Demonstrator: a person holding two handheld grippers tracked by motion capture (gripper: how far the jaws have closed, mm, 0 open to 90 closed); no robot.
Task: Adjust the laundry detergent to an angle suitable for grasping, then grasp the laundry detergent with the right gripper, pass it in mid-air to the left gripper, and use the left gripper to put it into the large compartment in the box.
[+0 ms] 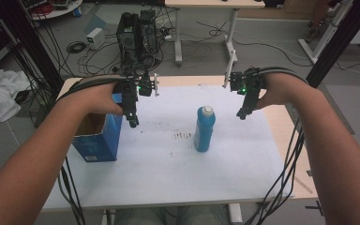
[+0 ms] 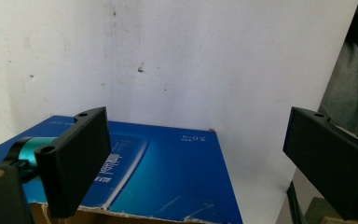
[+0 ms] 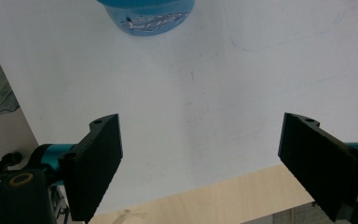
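Right now the blue bottle (image 1: 204,129) stands upright on the white sheet (image 1: 168,159), between the two grippers and touching neither. Left gripper (image 1: 133,119) hovers over the blue box (image 1: 96,140), jaws spread and empty — right gripper (image 1: 242,114) hangs just right of the bottle, jaws likewise spread.

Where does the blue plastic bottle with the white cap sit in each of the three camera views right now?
High view: the blue plastic bottle with the white cap stands upright near the middle of the white sheet, between the two grippers.
Left gripper view: not in this picture; the blue cardboard box lies below.
Right gripper view: the bottle is at the top edge, left of centre, cut off by the frame.
Shared landmark: the white sheet.
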